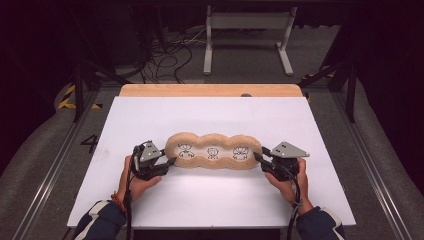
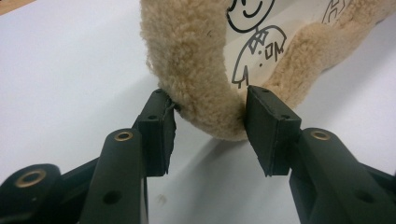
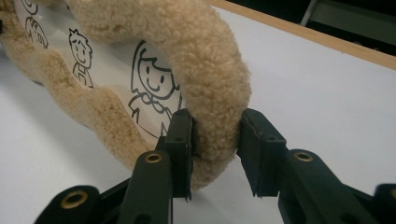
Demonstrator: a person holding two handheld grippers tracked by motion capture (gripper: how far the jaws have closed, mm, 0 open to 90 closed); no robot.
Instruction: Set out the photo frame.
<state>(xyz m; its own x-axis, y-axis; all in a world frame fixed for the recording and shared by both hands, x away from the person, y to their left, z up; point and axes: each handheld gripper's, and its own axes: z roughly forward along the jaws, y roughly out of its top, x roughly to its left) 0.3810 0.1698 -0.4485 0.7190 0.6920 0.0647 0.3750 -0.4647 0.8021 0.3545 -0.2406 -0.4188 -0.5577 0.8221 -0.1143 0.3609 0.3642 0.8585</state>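
— What is seen on the white table (image 1: 150,200)?
— A long tan fleece cushion (image 1: 214,150) with a wavy, three-lobed outline is laid flat across the middle, lengthwise from left to right.

— How is its middle made?
— A white panel is set inside the fluffy rim (image 2: 196,56), and three cartoon figures are drawn on it in black line, one per lobe.

— And its ends?
— Each end of the rim (image 3: 210,93) is clasped between black jaws, the fleece pressed in slightly.
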